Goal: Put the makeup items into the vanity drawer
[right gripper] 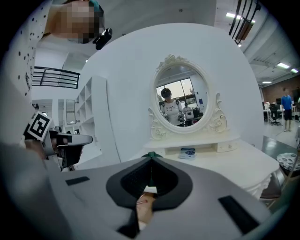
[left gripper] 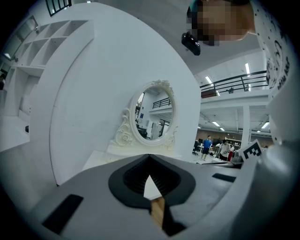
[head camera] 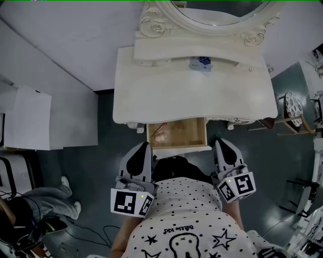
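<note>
Both my grippers are clenched on nothing: left gripper (head camera: pixel 145 147) and right gripper (head camera: pixel 220 144) each have their jaws tip to tip, and each gripper view shows only the drawer through the gap. They hang low at my waist, just short of the open drawer (head camera: pixel 177 145), which sits between them.

One makeup item is out: a small blue-patterned pack (head camera: pixel 202 63) at the back of the worktop (head camera: pixel 151 90), under the mirror (head camera: pixel 212 12). It lies straight ahead past the drawer, a bit right of centre, so the right gripper is nearer. Its long axis seems to run left-right along the back ledge, though it is too small to be sure.

The drawer holds something pale and pinkish (head camera: pixel 160 132) at its left side; I can't count it.

Counts: one drawer, one mirror, one pack on top, two grippers.

Likely next step: reach the right gripper forward over the drawer, open up, take the pack.
</note>
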Action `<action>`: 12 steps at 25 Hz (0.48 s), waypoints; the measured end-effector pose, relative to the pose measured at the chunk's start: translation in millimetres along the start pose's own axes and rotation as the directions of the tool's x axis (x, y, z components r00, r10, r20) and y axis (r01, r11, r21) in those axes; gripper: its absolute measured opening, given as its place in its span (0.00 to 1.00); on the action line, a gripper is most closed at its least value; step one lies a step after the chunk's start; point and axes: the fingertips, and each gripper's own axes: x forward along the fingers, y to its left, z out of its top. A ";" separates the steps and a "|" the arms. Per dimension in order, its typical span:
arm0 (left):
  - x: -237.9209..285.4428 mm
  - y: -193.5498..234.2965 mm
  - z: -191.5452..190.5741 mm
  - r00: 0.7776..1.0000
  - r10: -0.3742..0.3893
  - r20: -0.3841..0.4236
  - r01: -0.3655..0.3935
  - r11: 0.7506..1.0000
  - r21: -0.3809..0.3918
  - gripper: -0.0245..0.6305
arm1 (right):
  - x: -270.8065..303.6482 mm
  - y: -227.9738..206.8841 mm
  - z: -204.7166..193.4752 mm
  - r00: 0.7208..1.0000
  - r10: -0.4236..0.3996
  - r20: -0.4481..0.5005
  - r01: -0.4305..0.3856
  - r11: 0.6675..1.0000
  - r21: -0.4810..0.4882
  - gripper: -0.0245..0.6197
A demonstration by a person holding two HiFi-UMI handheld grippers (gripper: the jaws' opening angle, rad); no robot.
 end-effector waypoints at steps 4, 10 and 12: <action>-4.8 -2.5 0.8 1.000 0.008 0.002 -0.008 1.000 0.004 0.03 | -3.7 2.2 -2.4 1.000 0.009 -0.007 -0.009 1.000 0.000 0.05; -7.7 -2.3 1.4 1.000 0.020 0.015 -0.020 1.000 0.001 0.03 | -4.0 5.2 -1.8 1.000 0.024 -0.003 -0.024 1.000 -0.005 0.05; -7.4 -3.5 0.6 1.000 0.018 0.021 -0.018 1.000 -0.006 0.03 | -3.4 5.9 -1.5 1.000 0.029 -0.001 -0.029 1.000 -0.008 0.05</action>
